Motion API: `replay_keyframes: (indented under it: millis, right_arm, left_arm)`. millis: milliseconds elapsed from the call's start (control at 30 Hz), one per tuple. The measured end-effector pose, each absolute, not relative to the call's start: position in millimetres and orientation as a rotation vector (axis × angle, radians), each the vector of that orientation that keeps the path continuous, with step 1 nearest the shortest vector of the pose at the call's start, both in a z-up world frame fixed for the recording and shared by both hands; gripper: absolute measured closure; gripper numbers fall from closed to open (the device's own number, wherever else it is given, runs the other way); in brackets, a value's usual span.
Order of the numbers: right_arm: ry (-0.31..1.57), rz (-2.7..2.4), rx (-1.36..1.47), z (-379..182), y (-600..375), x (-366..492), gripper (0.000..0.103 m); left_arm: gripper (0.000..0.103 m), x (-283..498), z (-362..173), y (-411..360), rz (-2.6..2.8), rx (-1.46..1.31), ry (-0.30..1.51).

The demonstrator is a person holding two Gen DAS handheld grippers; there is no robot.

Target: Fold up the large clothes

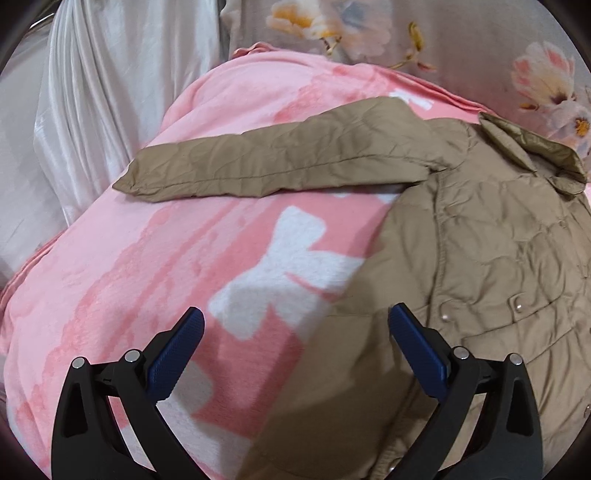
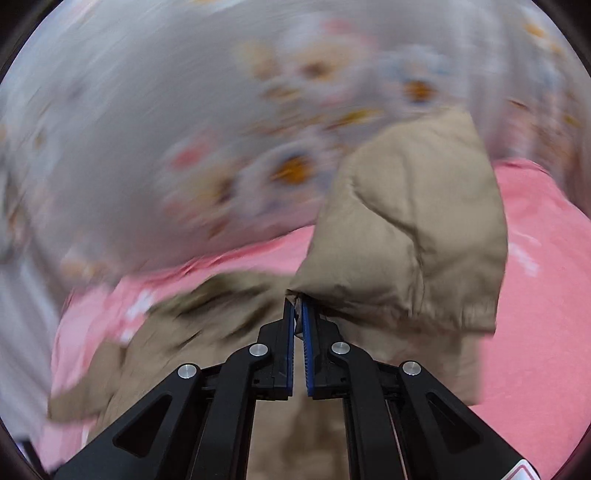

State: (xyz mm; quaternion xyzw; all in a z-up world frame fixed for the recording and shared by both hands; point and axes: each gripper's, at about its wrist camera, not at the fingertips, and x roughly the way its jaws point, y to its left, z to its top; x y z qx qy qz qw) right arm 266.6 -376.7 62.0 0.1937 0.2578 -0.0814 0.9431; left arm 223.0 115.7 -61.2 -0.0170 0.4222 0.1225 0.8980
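Observation:
A tan quilted jacket (image 1: 480, 266) lies on a pink blanket (image 1: 129, 277), collar at the far right, one sleeve (image 1: 277, 162) stretched out to the left. My left gripper (image 1: 295, 325) is open and empty, hovering over the jacket's near left edge and the blanket. In the right wrist view my right gripper (image 2: 298, 306) is shut on the cuff end of the jacket's other sleeve (image 2: 406, 229), which is lifted above the jacket body (image 2: 192, 332). That view is blurred by motion.
The pink blanket with white bow shapes (image 1: 291, 273) covers the bed. A grey floral sheet (image 1: 369, 29) lies behind it and a white satin cloth (image 1: 92, 92) hangs at the left. The floral sheet (image 2: 166, 129) fills the background of the right wrist view.

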Motion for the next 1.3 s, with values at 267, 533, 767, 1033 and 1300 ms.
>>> replay_keyframes:
  millis: [267,533,767,1033,1300]
  right_arm:
    - [0.753,0.251,0.073,9.4,-171.6,297.3,0.097]
    - [0.885,0.352,-0.083,-39.5,-134.4,256.6,0.058]
    - [0.821,0.293,0.075,-18.4,-180.4,214.5,0.057]
    - [0.795,-0.145,0.411,-21.0,-349.0,241.5,0.098]
    - [0.792,-0.232,0.383,-37.3,-376.2,284.8,0.102]
  left_arm:
    - [0.005,213.8,-56.5,133.6,0.219,-0.079,0.870]
    - [0.005,225.1,-38.2,137.7,-0.033,-0.324,0.907]
    - [0.005,261.9,-36.6,88.8,-0.276,-0.521,1.025]
    - [0.077,303.4,-53.8,25.3,-0.271,-0.406,1.124]
    - [0.087,326.6,-47.2,20.6,-0.185,-0.218,1.071]
